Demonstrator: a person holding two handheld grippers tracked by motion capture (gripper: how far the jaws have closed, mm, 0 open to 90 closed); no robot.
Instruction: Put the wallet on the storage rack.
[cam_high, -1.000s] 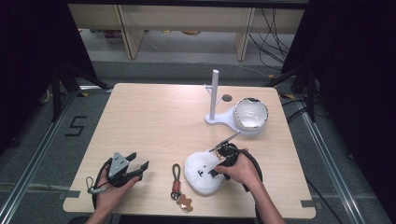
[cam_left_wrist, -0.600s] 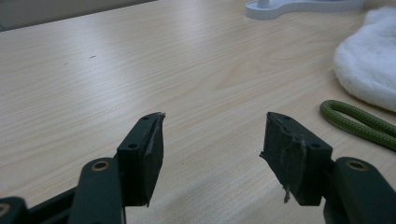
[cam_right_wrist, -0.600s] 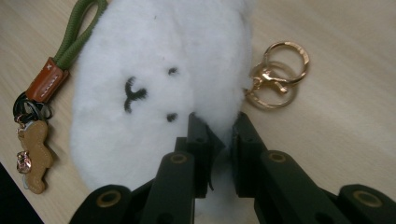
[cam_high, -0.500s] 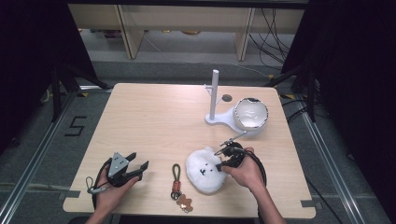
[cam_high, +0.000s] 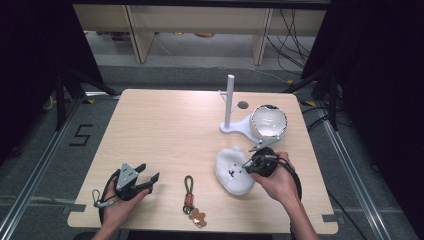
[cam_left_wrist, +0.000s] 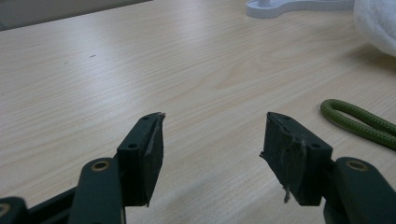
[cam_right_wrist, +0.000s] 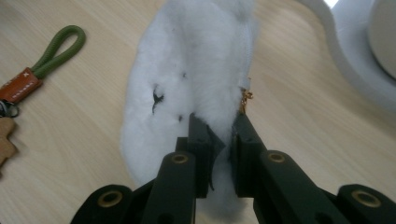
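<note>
A white fluffy pouch with a small stitched face (cam_high: 231, 171) lies at the front right of the wooden table (cam_high: 165, 130). My right gripper (cam_high: 252, 166) is shut on its right edge. In the right gripper view the jaws (cam_right_wrist: 219, 128) pinch the fur (cam_right_wrist: 187, 79) next to a small gold zip pull (cam_right_wrist: 245, 97). My left gripper (cam_high: 148, 178) rests at the front left, open, with nothing between its jaws (cam_left_wrist: 215, 140). A keychain (cam_high: 191, 199) with a green cord loop (cam_left_wrist: 359, 122), a brown leather tag and a bear charm lies between the two grippers.
A white stand with an upright post (cam_high: 230, 102) is at the back right, with a round shiny bowl-like object (cam_high: 269, 121) on its base (cam_right_wrist: 350, 60). A small dark round mark (cam_high: 243, 105) lies behind the stand. Bare wood spans the table's left and middle.
The right gripper and the white pouch have moved together to the right and a little farther from the front edge. The left gripper has stayed where it was, open.
</note>
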